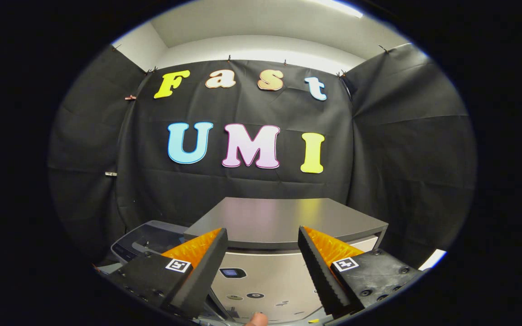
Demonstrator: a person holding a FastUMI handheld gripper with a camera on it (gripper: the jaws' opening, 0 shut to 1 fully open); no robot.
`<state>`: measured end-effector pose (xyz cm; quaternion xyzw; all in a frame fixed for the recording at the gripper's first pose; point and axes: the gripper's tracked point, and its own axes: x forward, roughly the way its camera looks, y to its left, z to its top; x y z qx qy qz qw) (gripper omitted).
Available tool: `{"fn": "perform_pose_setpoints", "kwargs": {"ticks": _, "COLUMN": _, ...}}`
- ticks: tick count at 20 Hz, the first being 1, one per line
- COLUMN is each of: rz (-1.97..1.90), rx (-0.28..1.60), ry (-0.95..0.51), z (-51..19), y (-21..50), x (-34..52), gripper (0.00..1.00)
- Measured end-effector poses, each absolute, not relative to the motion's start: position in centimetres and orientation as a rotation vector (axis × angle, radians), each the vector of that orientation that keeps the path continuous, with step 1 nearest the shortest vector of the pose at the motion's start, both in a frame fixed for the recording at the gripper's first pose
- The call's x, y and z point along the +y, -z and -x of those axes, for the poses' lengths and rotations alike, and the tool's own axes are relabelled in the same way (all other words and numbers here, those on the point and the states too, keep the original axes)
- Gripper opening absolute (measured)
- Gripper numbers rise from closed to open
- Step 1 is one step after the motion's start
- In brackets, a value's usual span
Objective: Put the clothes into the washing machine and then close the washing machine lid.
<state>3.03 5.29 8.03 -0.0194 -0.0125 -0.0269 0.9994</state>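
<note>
The washing machine's grey lid (283, 217) stands partly raised just ahead of my fingers, its flat face turned up toward me. Its front edge runs across the gap between my fingertips. Under that edge I see the lid's pale underside (265, 280), which carries a small dark window and a few round stickers. My gripper (262, 230) is open, one finger to each side, and nothing is pressed between them. I cannot tell whether a fingertip touches the lid.
The machine's dark control panel (145, 242) lies to the left of the lid, beyond my left finger. A person's fingertip (256, 319) pokes in just below the fingers. Black cloth walls close in the booth behind and on both sides.
</note>
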Motion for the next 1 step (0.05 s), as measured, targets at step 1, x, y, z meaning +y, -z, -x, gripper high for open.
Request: {"fn": "perform_pose_setpoints", "kwargs": {"ticks": 1, "rz": 0.042, "rx": -0.025, "ry": 0.053, "z": -2.99, "y": -7.96, "x": 5.35, "gripper": 0.97}}
